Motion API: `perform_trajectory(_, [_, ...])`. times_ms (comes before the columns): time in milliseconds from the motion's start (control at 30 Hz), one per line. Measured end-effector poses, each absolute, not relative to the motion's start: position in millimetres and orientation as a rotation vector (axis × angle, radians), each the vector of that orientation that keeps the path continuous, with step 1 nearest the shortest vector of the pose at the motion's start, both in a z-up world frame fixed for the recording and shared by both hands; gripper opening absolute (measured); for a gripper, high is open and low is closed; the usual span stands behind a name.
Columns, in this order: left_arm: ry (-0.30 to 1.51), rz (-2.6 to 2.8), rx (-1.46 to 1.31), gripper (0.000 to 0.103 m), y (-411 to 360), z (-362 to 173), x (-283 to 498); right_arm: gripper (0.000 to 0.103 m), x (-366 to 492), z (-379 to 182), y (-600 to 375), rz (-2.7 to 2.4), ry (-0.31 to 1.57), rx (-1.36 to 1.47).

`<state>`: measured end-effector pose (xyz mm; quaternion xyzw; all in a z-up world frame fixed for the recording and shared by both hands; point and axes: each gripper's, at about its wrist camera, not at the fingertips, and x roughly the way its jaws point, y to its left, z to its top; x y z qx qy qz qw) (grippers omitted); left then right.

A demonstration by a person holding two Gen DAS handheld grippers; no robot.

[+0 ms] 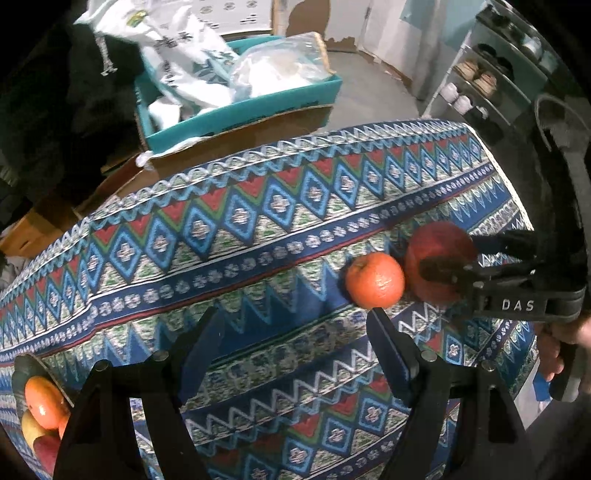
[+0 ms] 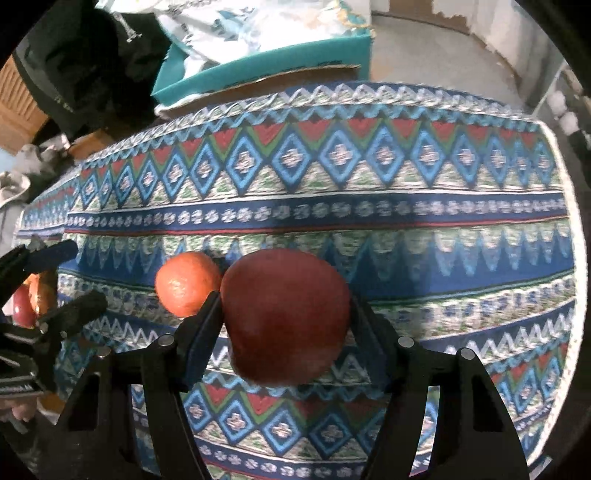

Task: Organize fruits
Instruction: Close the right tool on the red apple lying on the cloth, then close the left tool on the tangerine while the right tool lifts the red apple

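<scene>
Here the right hand-held gripper (image 2: 286,325) clasps the apple (image 2: 286,317), the orange (image 2: 186,284) touching it

A worktop (image 1: 258,229) under a blue, red and green zigzag-patterned cloth is filling the view ahead of the claw. Beyond its far edge a teal box (image 1: 258,99) holding white printed bags is sitting on brown cardboard (image 1: 110,184). A grey floor (image 1: 369,85) is stretching toward peeling pale walls (image 1: 384,22), and a shelf rack (image 1: 480,77) is standing far right
</scene>
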<state>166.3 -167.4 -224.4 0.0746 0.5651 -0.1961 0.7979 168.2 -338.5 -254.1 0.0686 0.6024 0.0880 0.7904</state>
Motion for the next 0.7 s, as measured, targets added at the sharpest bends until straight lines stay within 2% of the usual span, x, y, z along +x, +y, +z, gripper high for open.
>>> perform_trajectory(133, [1.199,-0.465,0.188,0.081,-189,-227,160,0.067,162,-248,-357,0.143,1.288,0.161])
perform_trajectory(267, [1.195,-0.481,0.241,0.086,-208,-237,155,0.067,156,-245,-372,0.110,1.282,0.169])
perform_trajectory(700, [1.229,-0.465,0.245,0.086,-235,-265,163,0.067,141,-243,-391,0.060,1.267,0.162])
